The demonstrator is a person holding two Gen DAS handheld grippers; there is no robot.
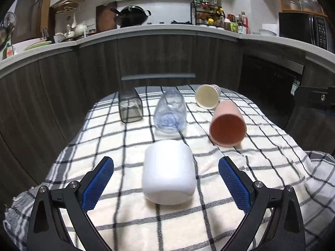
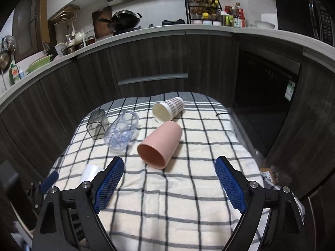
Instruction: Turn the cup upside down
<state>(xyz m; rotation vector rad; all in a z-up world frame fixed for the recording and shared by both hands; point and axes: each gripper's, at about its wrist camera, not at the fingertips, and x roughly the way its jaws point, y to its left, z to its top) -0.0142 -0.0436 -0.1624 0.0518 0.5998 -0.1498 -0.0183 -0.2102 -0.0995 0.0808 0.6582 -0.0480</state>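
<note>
On the checked cloth, between the spread blue pads of the left gripper, stands the white cup. It appears to be already upside down, with its closed bottom on top, though the mouth is hidden against the cloth. The fingers are wide apart and touch nothing. The right gripper is also wide apart and holds nothing; the pink cup lies on its side just ahead of it, with the mouth toward the camera.

The pink cup looks like light, stiff plastic (smooth and a little slippery, I judge), so it may roll on the soft cloth when it is pushed. A good hold would be across the middle of its body, not on the thin rim. Behind it lie the striped paper cup, a clear cup and a dark square cup, all on their sides.
</note>
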